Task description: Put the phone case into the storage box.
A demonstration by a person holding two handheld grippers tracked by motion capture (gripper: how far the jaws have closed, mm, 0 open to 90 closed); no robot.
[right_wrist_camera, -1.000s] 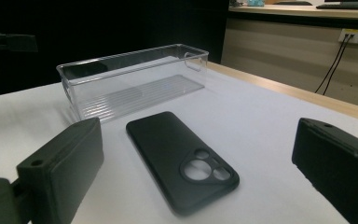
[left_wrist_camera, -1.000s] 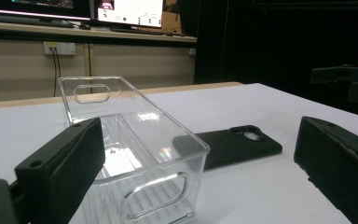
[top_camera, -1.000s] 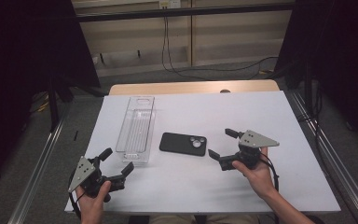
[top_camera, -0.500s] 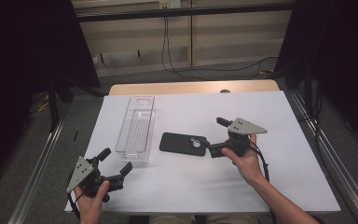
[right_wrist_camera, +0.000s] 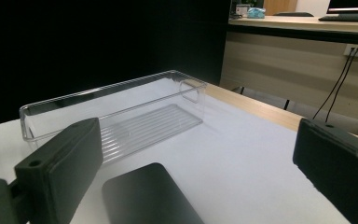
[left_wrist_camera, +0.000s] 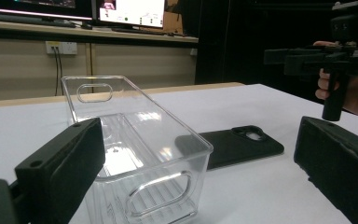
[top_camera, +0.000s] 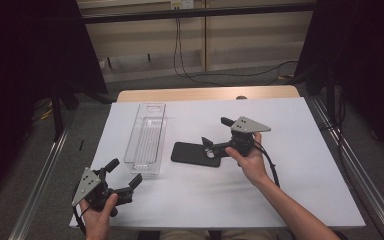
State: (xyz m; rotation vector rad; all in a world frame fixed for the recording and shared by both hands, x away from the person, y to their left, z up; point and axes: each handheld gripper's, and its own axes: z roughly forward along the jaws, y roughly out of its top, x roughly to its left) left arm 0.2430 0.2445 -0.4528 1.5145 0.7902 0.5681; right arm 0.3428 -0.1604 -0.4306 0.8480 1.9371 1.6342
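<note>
The flat black phone in its case (top_camera: 196,154) lies mid-table, long axis 3 to 9 o'clock. My right gripper (top_camera: 215,142), jaws spread wide and empty, hovers over its 3 o'clock end, nearer than my left gripper (top_camera: 125,175), which hangs equally unclenched at 7 o'clock by the clear plastic tray (top_camera: 147,137).

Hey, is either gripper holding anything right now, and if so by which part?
Nothing is held. The right gripper hangs open over the black phone case; the left gripper is open near the clear bin.
</note>
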